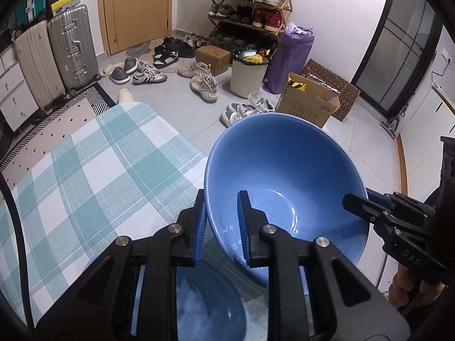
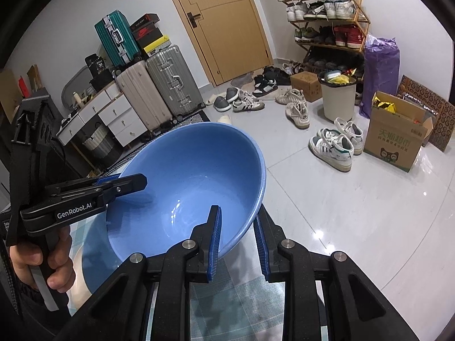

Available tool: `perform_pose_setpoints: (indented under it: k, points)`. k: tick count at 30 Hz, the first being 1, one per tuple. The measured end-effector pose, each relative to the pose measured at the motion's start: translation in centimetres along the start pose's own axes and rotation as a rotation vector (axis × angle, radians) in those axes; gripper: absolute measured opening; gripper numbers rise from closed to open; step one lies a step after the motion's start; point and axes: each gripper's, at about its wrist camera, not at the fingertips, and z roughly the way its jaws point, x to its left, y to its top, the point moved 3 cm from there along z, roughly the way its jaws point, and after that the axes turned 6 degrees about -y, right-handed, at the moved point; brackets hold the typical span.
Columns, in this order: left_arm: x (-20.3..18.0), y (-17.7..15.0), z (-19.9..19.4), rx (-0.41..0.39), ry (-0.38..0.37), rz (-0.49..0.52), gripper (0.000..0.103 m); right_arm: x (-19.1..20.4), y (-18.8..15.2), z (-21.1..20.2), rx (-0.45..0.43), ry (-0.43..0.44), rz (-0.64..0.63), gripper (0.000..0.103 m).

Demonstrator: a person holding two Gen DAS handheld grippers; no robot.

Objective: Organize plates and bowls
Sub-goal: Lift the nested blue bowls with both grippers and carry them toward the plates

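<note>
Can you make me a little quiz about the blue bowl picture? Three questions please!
1. True or false: the big blue bowl is sitting flat on the checked tablecloth.
2. How many grippers pinch the bowl's rim? A) none B) one C) two
3. Fill in: under the left gripper there is a second blue ____.

Key:
1. False. It is lifted and tilted.
2. C. The left gripper and the right gripper each clamp the rim, on opposite sides.
3. Bowl.
</note>
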Motion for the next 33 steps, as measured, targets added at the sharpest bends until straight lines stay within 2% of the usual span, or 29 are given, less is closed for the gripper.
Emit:
perform_pose_setpoints:
  k: [14,33]
  points:
    - [-1.9,-0.8,-5.1,-0.07,-0.004,-0.012,0.017,1.0,0.3,-3.8,-0.051,0.01,-0.011,0.025]
    - [-0.5,-3.5,-13.7,-0.187,0.023,-0.061,0.017,5.6,0.4,-6.6,-0.077,0.07,-0.084,0.025]
